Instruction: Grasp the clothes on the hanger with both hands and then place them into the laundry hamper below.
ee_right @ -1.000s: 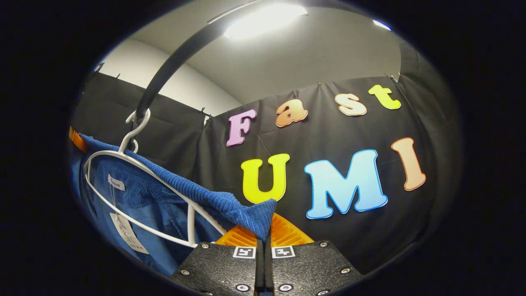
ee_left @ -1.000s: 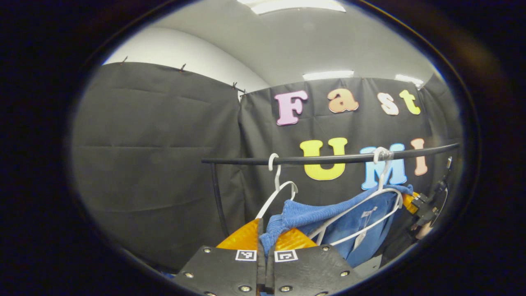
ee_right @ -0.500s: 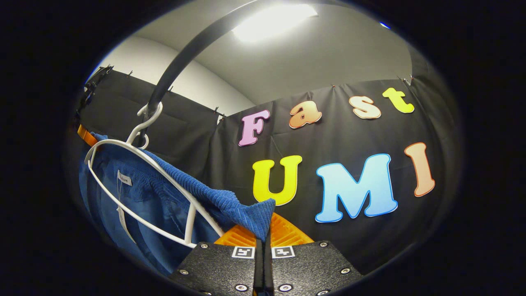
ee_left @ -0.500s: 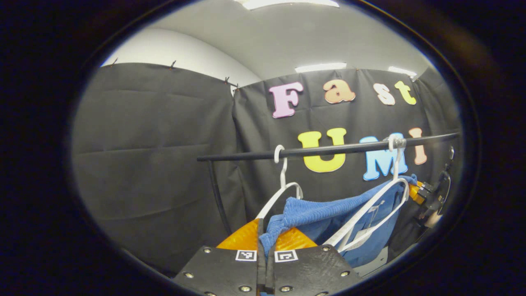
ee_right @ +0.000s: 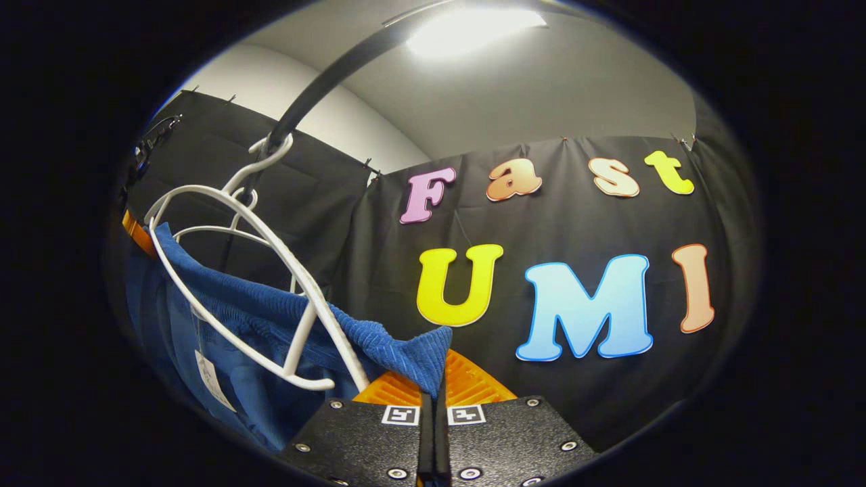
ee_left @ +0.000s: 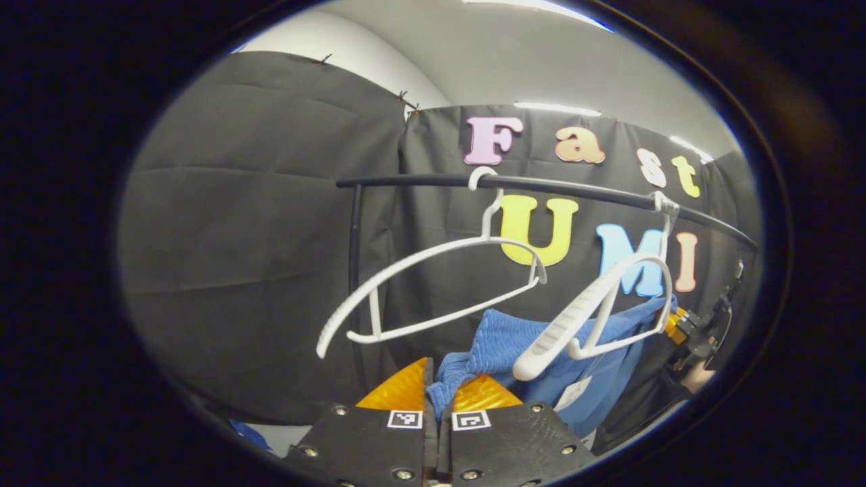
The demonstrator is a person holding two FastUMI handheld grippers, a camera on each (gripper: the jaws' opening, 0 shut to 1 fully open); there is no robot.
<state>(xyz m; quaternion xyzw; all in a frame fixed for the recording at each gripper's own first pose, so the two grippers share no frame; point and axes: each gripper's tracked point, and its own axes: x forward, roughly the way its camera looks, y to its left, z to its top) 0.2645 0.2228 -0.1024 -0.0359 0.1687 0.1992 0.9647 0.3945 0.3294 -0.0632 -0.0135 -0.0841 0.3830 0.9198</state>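
The blue clothes (ee_left: 541, 352) stretch crosswise below the black rail (ee_left: 541, 186), partly off the white hanger (ee_left: 595, 318) at 2 o'clock. The left tool (ee_left: 437, 396) pinches one corner, the right tool (ee_right: 434, 389) the other. The hamper likely lies straight down at 6 o'clock.

Two hangers on the rail, the garment pulled below them between two grippers.

In the left gripper view, the rail (ee_left: 541, 184) runs across in front of the wall; one hanger (ee_left: 433, 284) hooks on left, a second hanger (ee_left: 595, 311) right of it. The garment (ee_left: 514, 345) stretches beneath the second hanger, one end in the left gripper (ee_left: 437, 392), the far end at the right gripper (ee_left: 690, 331). In the right gripper view, the garment passes through that hanger.
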